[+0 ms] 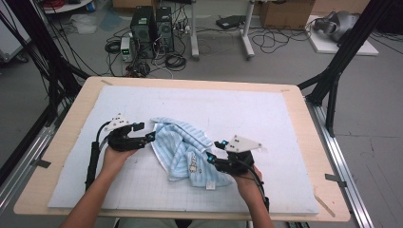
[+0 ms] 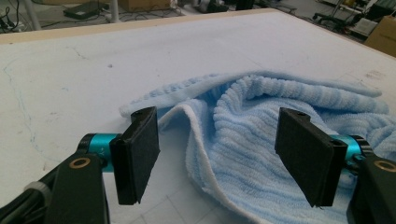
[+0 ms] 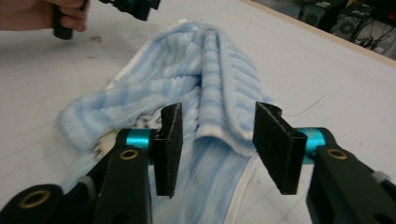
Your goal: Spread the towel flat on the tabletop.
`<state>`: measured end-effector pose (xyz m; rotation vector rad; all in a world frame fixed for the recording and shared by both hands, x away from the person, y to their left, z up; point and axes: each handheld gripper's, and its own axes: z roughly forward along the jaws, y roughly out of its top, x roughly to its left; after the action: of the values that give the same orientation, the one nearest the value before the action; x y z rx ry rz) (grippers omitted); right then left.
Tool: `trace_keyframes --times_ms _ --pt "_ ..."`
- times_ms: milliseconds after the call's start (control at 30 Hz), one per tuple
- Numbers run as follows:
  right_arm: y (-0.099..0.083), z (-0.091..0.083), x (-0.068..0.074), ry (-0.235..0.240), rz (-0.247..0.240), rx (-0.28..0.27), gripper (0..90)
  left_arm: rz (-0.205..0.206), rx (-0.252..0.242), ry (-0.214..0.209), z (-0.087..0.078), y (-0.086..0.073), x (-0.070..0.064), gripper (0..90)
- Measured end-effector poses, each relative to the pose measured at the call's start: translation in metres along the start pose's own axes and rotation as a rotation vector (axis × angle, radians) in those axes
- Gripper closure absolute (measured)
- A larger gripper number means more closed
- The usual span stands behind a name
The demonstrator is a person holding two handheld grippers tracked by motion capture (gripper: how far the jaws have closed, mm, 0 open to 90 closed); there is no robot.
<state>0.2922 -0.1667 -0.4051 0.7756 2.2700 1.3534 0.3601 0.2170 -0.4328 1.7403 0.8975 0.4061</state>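
Observation:
A light blue striped towel lies crumpled near the middle of the white mat; it has a white hem and a small printed patch. My left gripper is open at the towel's left edge; in the left gripper view the towel and its folded hem lie between and beyond the jaws. My right gripper is open at the towel's near right corner; in the right gripper view a raised fold of the towel sits between the open jaws, untouched by the pads.
The mat lies on a wooden table. Black frame posts stand at both back corners. On the floor behind are computer towers, cables and boxes. The other hand and gripper appear at the top left of the right gripper view.

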Motion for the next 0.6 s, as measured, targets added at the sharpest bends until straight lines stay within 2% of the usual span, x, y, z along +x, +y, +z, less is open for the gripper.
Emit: trace_keyframes --times_ms 67,233,333,367,433,500,600 --pt "0.004 0.011 -0.004 -0.004 -0.007 0.029 56.6 0.000 0.010 0.002 0.000 -0.001 0.001 30.7" --pt "0.014 0.041 -0.006 -0.006 -0.070 0.112 62.6 0.001 0.021 -0.008 0.000 -0.002 0.002 30.8" --pt "0.020 0.055 -0.008 -0.018 -0.095 0.164 63.1 -0.003 0.029 -0.009 0.002 -0.003 0.002 30.9" --pt "0.022 0.059 -0.010 -0.027 -0.099 0.185 66.4 -0.003 0.034 -0.010 0.003 -0.004 0.002 31.0" --pt "0.025 0.067 -0.017 -0.027 -0.069 0.219 74.1 -0.008 0.047 -0.013 0.005 -0.006 0.002 31.0" --pt "0.030 0.073 -0.024 -0.024 -0.069 0.248 85.7 -0.014 0.019 -0.002 0.004 -0.010 0.001 31.9" --pt "0.037 0.078 -0.035 -0.055 -0.059 0.237 86.6 -0.026 0.026 0.002 0.003 -0.016 0.003 33.2"
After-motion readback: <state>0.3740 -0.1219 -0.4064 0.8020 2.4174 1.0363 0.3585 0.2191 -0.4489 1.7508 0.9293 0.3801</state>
